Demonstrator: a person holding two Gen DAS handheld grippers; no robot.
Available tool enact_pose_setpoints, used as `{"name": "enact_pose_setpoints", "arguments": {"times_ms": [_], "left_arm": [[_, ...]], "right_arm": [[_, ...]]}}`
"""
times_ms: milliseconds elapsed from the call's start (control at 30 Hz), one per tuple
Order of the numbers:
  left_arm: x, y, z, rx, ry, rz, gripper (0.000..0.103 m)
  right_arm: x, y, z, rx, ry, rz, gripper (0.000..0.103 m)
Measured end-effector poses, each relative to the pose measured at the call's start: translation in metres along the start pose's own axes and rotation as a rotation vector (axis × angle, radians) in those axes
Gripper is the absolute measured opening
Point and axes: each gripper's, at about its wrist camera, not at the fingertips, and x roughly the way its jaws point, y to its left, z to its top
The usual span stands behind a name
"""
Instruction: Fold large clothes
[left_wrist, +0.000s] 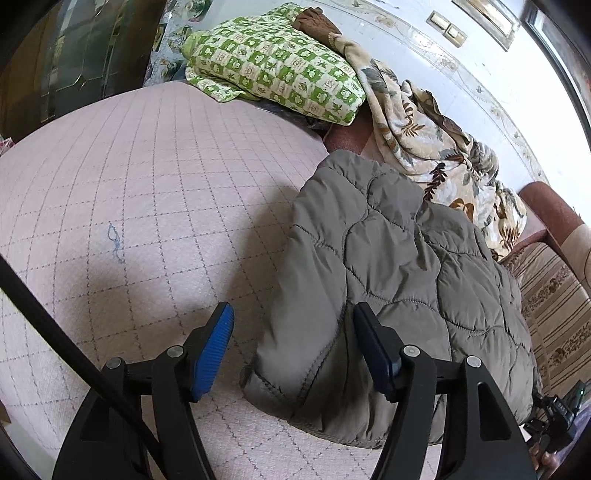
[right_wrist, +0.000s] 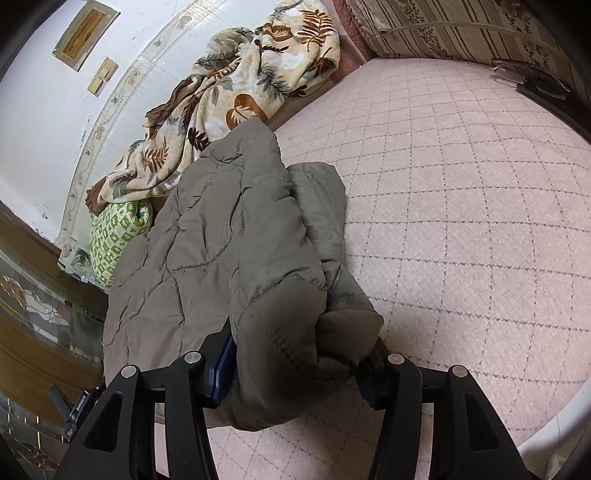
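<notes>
A grey-brown quilted puffer jacket (left_wrist: 399, 266) lies folded on the pink checked bed cover (left_wrist: 147, 184). My left gripper (left_wrist: 293, 347) is open over the jacket's near corner. Its left blue pad (left_wrist: 214, 350) stands apart from the cloth, and the right finger rests on the jacket. In the right wrist view the same jacket (right_wrist: 221, 229) runs away from me. A puffy fold of it fills the gap between the fingers of my right gripper (right_wrist: 301, 365) and covers the right pad. The left pad (right_wrist: 223, 365) sits against the cloth; whether the pads press is hidden.
A leaf-print blanket (left_wrist: 424, 147) and a green checked pillow (left_wrist: 280, 66) are heaped along the white wall. A striped headboard (right_wrist: 461, 26) stands beyond the bed. Glasses and a dark object (right_wrist: 535, 83) lie at the cover's far right. A wooden cabinet (right_wrist: 33, 295) stands on the left.
</notes>
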Motion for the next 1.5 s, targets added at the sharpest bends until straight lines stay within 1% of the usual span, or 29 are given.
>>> {"name": "enact_pose_setpoints", "arguments": {"times_ms": [300, 400, 500, 567, 700, 833, 933, 1000, 1133, 1200, 1233, 1333, 1400, 1500], "left_arm": [[-0.005, 0.007, 0.002, -0.035, -0.018, 0.0, 0.067], [-0.009, 0.016, 0.004, -0.069, -0.038, 0.026, 0.067], [-0.01, 0.028, 0.005, -0.131, -0.038, 0.009, 0.067], [-0.01, 0.031, 0.006, -0.142, -0.037, 0.005, 0.067], [-0.013, 0.028, 0.007, -0.13, -0.048, 0.006, 0.067], [-0.017, 0.032, 0.008, -0.142, -0.063, 0.0, 0.067], [-0.023, 0.035, 0.01, -0.154, -0.093, 0.004, 0.067], [-0.028, 0.036, 0.011, -0.152, -0.12, 0.017, 0.067], [-0.039, 0.027, 0.013, -0.101, -0.178, 0.048, 0.067], [-0.046, 0.015, 0.013, -0.037, -0.214, 0.066, 0.067], [-0.048, 0.01, 0.012, -0.012, -0.224, 0.069, 0.067], [-0.053, -0.015, 0.01, 0.103, -0.256, 0.076, 0.067], [-0.056, -0.026, 0.007, 0.146, -0.265, 0.062, 0.067], [-0.055, -0.045, 0.0, 0.193, -0.241, 0.025, 0.067]], "right_arm": [[-0.009, -0.006, -0.004, 0.037, -0.001, 0.022, 0.062], [-0.014, -0.009, -0.005, 0.051, -0.003, 0.029, 0.062], [-0.017, -0.009, -0.007, 0.056, -0.006, 0.032, 0.062], [-0.021, -0.009, -0.008, 0.058, -0.01, 0.033, 0.062], [-0.026, -0.011, -0.01, 0.066, -0.018, 0.036, 0.062], [-0.03, -0.012, -0.01, 0.078, -0.026, 0.037, 0.062], [-0.039, -0.014, -0.011, 0.082, -0.053, 0.03, 0.062], [-0.048, -0.014, -0.011, 0.075, -0.087, 0.013, 0.062], [-0.058, -0.01, -0.009, 0.054, -0.134, -0.011, 0.062], [-0.06, -0.008, -0.009, 0.04, -0.145, -0.022, 0.062], [-0.06, -0.006, -0.008, 0.035, -0.147, -0.025, 0.062], [-0.059, 0.002, -0.008, 0.003, -0.153, -0.03, 0.062], [-0.057, 0.01, -0.007, -0.025, -0.16, -0.034, 0.062], [-0.055, 0.02, -0.007, -0.06, -0.168, -0.035, 0.063]]}}
